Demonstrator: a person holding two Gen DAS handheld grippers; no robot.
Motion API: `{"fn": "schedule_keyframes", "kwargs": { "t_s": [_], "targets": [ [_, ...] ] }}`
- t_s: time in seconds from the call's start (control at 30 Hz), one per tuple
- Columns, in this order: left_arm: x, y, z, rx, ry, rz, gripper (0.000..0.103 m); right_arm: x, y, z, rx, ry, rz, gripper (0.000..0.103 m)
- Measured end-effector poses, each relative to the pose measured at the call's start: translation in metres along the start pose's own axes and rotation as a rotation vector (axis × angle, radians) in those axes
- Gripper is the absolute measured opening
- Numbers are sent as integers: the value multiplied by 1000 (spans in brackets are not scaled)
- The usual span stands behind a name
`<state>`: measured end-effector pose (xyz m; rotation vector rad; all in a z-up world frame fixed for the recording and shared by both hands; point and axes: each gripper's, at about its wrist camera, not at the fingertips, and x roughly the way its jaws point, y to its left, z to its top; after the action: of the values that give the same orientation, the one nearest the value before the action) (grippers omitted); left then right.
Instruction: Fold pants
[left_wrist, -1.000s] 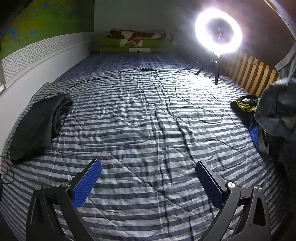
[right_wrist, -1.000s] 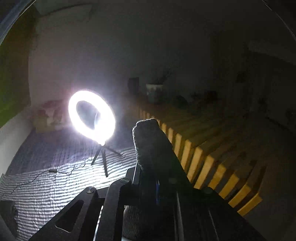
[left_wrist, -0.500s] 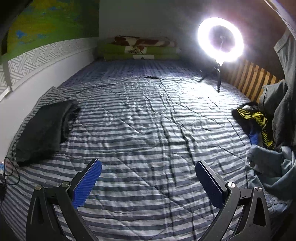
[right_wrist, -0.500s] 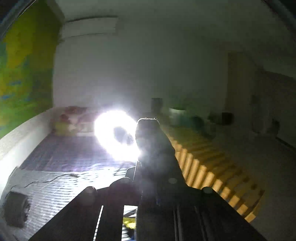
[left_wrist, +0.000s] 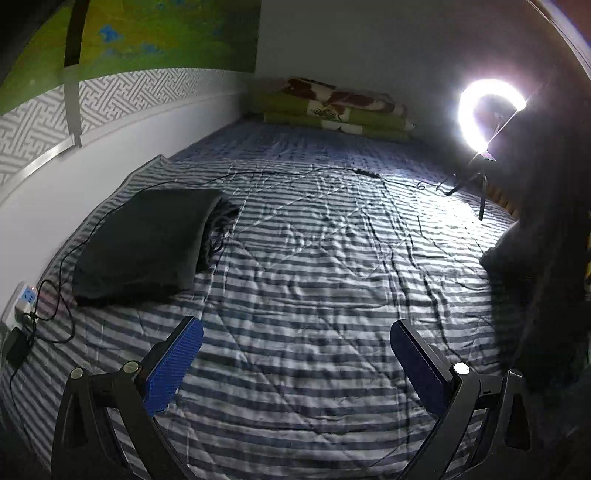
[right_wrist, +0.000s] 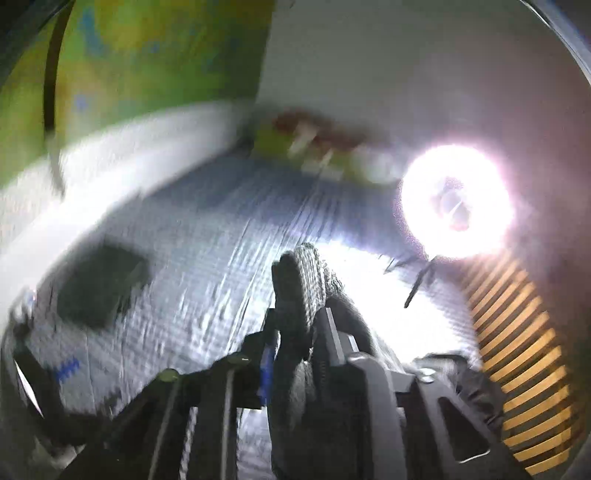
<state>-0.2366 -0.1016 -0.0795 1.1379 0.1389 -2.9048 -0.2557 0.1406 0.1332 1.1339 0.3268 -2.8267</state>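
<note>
The right gripper has a bunched fold of dark grey fabric standing up between its fingers. Its jaws are opening, and the cloth is between them; the frame is smeared by motion, so whether the pads press on it at this instant is hard to say, though it looks likely they do. From the left wrist view the same garment appears to hang as a dark mass at the right edge, over the striped quilt.

The left gripper is spread wide with nothing between its blue pads, hovering above bare quilt.

Further out, a folded dark garment lies flat near the white wall, beside a cable and a power strip. A lit ring light on a small tripod stands on the bed's far right, and folded green blankets sit at the head.

Judging by this, one piece is already folded and set aside, while the pants in hand are not yet laid out; spreading, folding and stacking remain.

No brand, label or writing can be read in either view.
</note>
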Motion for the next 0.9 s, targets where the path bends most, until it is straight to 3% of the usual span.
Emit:
{"fn": "schedule_keyframes", "kwargs": {
  "t_s": [0.07, 0.27, 0.57, 0.73, 0.9],
  "targets": [
    [1, 2, -3, 12, 7, -1, 103, 13, 10, -18, -26, 10, -1, 36],
    [12, -13, -10, 9, 55, -75, 103, 23, -13, -69, 67, 36, -14, 46],
    [36, -96, -45, 89, 219, -295, 103, 48, -161, -186, 355, 176, -217, 49],
    [60, -149, -75, 90, 336, -428, 103, 65, -213, -233, 438, 242, -270, 53],
    [80, -194, -101, 122, 426, -474, 103, 88, -251, -264, 522, 260, -271, 60]
  ]
}}
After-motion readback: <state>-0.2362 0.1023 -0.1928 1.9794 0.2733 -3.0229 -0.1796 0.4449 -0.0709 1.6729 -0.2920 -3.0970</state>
